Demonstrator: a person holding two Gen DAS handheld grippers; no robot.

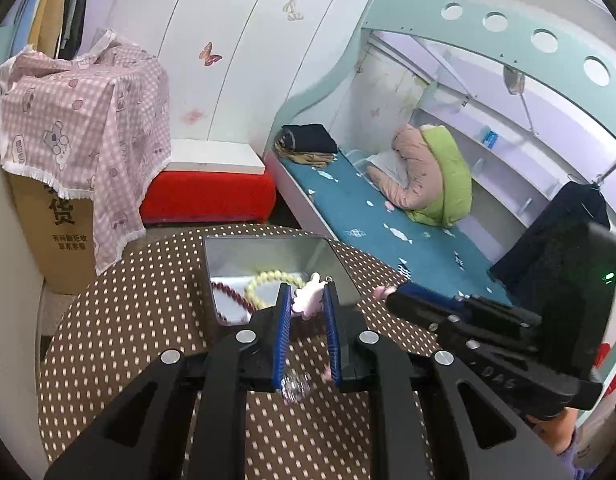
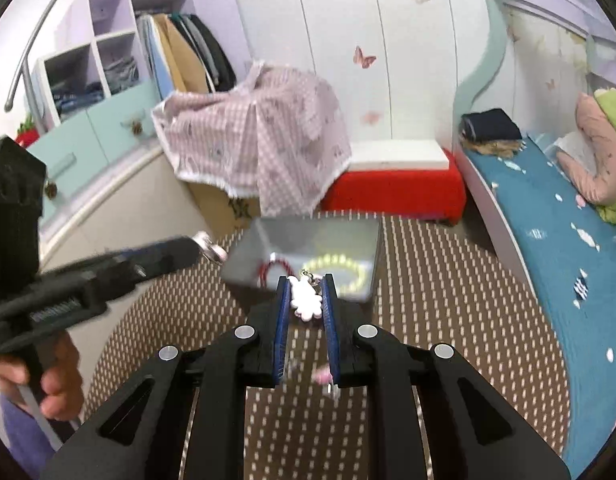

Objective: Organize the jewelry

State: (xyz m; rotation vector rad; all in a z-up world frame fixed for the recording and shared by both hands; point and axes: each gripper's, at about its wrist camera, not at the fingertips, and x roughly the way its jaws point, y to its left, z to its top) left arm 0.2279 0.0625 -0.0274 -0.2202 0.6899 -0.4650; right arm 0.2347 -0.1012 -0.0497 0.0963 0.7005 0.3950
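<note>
Here each claw point(image 1: 307, 300) pinches a pale charm point(image 1: 309, 295) before the tin point(image 1: 268, 248).

Brown table mat point(image 1: 148, 320) dotted cream, grey metal tin point(image 1: 268, 252), pale yellow bead bracelet point(image 1: 264, 280), dark red bead string point(image 1: 228, 292), pink checked cloth point(image 1: 80, 120), red stool point(image 1: 208, 196), teal bedsheet point(image 1: 380, 224).

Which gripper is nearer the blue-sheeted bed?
Right. The right gripper, shut on a white charm, is on the side of the table toward the bed; the left gripper, shut on a pink charm, is farther inboard.
</note>
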